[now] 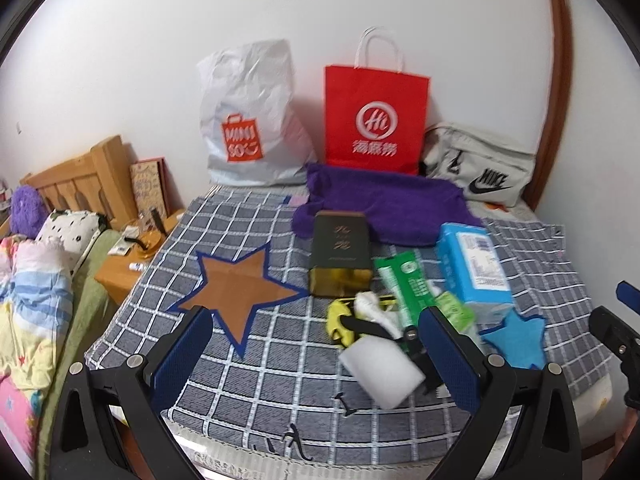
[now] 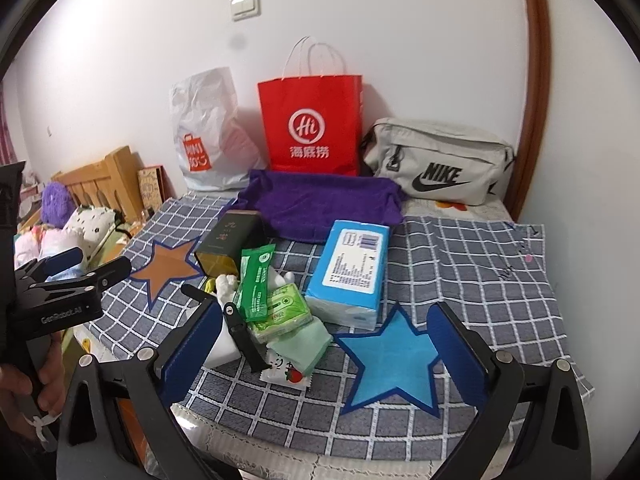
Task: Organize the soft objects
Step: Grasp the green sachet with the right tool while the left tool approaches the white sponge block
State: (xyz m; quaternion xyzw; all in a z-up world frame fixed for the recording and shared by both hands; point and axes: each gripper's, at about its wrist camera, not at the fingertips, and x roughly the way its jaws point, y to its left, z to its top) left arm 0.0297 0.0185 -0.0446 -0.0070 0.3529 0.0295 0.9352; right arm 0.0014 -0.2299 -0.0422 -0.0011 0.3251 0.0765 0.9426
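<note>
A pile lies mid-table on the checked cloth: a blue tissue pack [image 2: 348, 272], green wipes packs [image 2: 276, 304], a white sponge [image 1: 382, 372], a white plush [image 1: 370, 306], a dark tin box [image 1: 340, 252] and a black clip [image 2: 240, 328]. A purple towel [image 2: 320, 204] lies behind. A brown star mat [image 1: 240, 284] is at the left, a blue star mat [image 2: 390, 356] at the right. My left gripper [image 1: 320, 356] is open and empty above the front edge, between brown star and pile. My right gripper [image 2: 326, 350] is open and empty over the blue star.
A white Miniso bag [image 1: 248, 120], a red paper bag [image 1: 374, 120] and a grey Nike pouch [image 2: 436, 164] stand against the back wall. A bed with pillows and a wooden headboard [image 1: 80, 184] lies left. A wooden door frame [image 2: 532, 80] is at right.
</note>
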